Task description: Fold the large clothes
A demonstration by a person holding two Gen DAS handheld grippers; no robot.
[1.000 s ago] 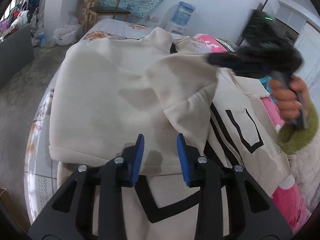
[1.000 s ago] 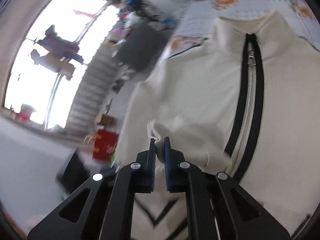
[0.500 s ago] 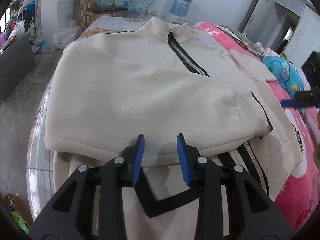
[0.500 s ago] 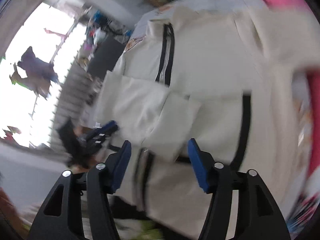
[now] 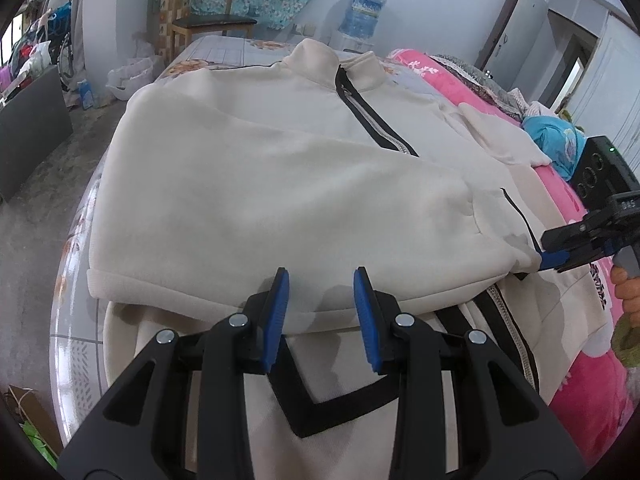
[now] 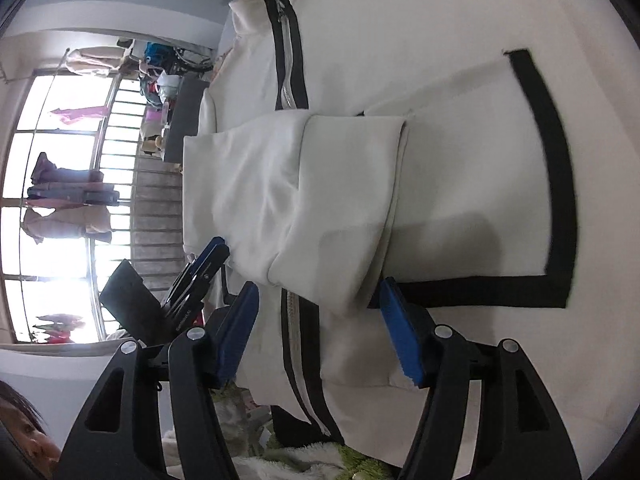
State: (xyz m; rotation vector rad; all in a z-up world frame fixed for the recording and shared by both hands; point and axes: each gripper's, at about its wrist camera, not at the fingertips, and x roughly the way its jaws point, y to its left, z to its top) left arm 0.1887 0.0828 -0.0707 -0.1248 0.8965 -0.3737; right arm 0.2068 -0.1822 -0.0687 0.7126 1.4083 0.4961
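A large cream zip jacket (image 5: 280, 184) with black trim lies flat on the bed. Its left sleeve (image 5: 304, 220) is folded across the chest, the cuff (image 6: 340, 208) resting by the black zipper (image 5: 376, 132). My left gripper (image 5: 320, 316) is open and empty just above the sleeve's lower edge. My right gripper (image 6: 320, 332) is open and empty, with the cuff lying just ahead between its jaws; it also shows at the right edge of the left wrist view (image 5: 560, 254), beside the cuff end.
A pink bedspread (image 5: 592, 384) lies under the jacket on the right. A teal bundle (image 5: 556, 140) sits at the far right. A wooden chair (image 5: 212, 20) and a water bottle (image 5: 362, 8) stand beyond the bed. The bare floor (image 5: 60, 152) is to the left.
My right gripper carried the sleeve across the jacket, opened and let the cuff go. The sleeve now lies flat across the chest. My left gripper has stayed open in place.
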